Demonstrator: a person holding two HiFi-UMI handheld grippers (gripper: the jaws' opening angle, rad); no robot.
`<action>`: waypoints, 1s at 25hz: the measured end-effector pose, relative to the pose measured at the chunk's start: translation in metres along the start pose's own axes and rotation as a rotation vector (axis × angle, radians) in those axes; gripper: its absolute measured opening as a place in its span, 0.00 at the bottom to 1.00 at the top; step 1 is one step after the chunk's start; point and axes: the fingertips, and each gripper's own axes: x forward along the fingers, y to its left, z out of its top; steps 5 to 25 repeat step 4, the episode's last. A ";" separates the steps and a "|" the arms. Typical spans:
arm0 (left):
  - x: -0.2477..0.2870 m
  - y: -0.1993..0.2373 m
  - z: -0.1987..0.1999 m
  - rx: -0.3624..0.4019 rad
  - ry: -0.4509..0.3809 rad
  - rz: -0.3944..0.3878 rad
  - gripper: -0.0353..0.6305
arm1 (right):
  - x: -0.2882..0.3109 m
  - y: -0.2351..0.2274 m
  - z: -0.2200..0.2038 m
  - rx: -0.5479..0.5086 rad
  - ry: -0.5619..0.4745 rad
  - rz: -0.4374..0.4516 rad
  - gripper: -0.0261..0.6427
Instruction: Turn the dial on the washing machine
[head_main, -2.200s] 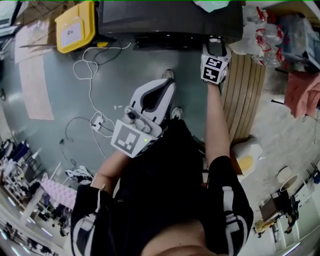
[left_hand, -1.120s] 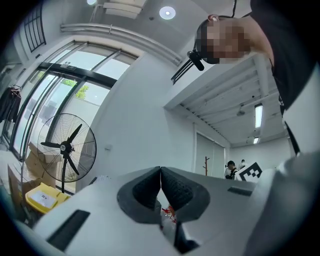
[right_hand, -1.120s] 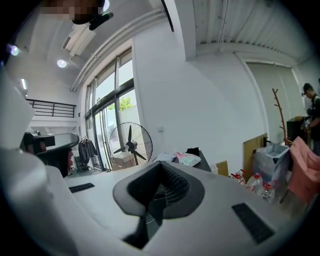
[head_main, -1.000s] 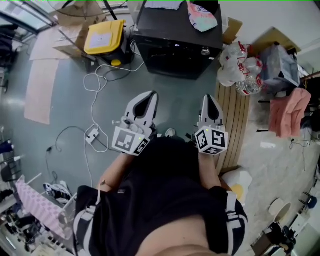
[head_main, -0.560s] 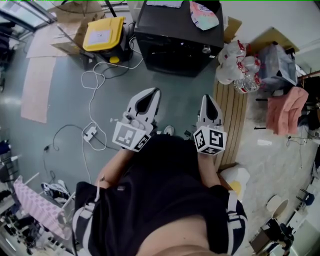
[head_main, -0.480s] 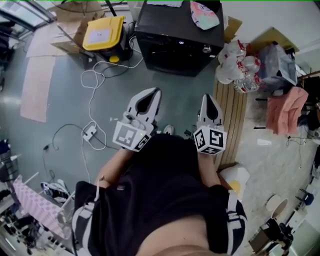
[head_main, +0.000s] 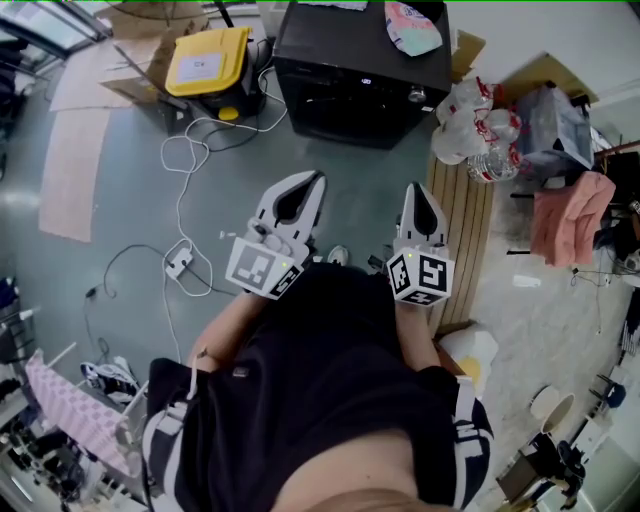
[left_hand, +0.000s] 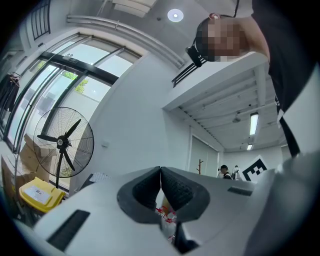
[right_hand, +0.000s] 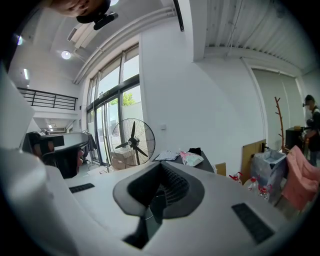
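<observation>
The black washing machine (head_main: 360, 70) stands at the top of the head view, its small silver dial (head_main: 415, 96) at the front's upper right. Both grippers are held close to my body, well short of the machine. My left gripper (head_main: 306, 180) points toward it with its jaws together and nothing between them; in the left gripper view the left gripper (left_hand: 160, 171) has its dark pads touching. My right gripper (head_main: 417, 190) is shut too and holds nothing; in the right gripper view the right gripper (right_hand: 161, 166) points over the machine's dark top (right_hand: 207, 167).
A patterned cloth (head_main: 412, 25) lies on the machine. A yellow box (head_main: 205, 62) and white cables (head_main: 185, 150) are on the floor at left. A slatted wooden board (head_main: 470, 230), bags of bottles (head_main: 480, 130) and a pink cloth (head_main: 565, 215) are at right. A standing fan (right_hand: 132, 141) is farther back.
My right gripper has drawn back from the machine's dial to beside the left gripper. Over the last second both grippers have hardly moved.
</observation>
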 end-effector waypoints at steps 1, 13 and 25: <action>0.000 0.002 0.000 -0.002 0.000 0.000 0.09 | 0.002 0.001 0.000 -0.002 0.001 -0.001 0.08; -0.001 0.008 0.002 -0.004 -0.001 -0.001 0.09 | 0.005 0.006 -0.001 -0.012 0.005 -0.005 0.08; -0.001 0.008 0.002 -0.004 -0.001 -0.001 0.09 | 0.005 0.006 -0.001 -0.012 0.005 -0.005 0.08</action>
